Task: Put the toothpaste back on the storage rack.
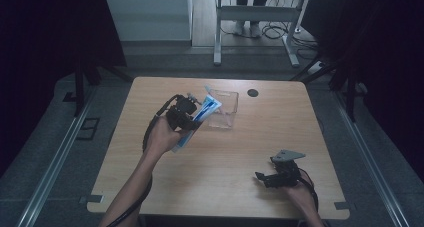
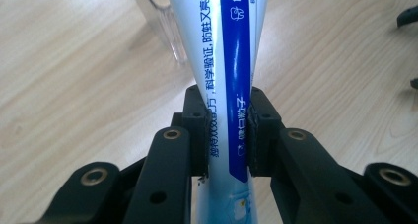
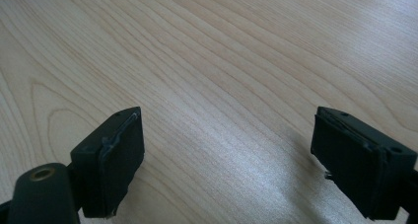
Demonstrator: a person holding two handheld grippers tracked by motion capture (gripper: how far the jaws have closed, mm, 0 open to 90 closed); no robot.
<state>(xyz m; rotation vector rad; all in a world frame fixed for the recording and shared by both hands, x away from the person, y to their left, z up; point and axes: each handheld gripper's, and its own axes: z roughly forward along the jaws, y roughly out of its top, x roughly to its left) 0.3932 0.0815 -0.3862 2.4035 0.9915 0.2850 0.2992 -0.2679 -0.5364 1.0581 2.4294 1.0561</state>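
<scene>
From the high view, the left gripper (image 1: 192,118) is up over the left-middle of the light wooden table (image 1: 250,157), holding a white and blue toothpaste tube (image 1: 200,118) at a slant. The tube's top end sits right at the near-left wall of a clear plastic rectangular container (image 1: 223,108); can't tell if it's actually touching it. The right gripper (image 1: 265,177) hangs low over the near right part of the table, well apart from all that, with its grey three-cornered plate (image 1: 288,155) on top. There's also a small black round disc (image 1: 253,92) on the table behind the container.

Left gripper view: both pads are squeezed onto the toothpaste tube (image 2: 227,86), which runs straight up between the jaws, blue stripe with white printed characters facing the camera. The gap is narrow, just the tube's width. The clear container's edge (image 2: 160,17) peeks out behind the tube at upper left.

Right gripper view: jaws spread wide, nothing between them, just bare wood grain (image 3: 222,61) underneath.
</scene>
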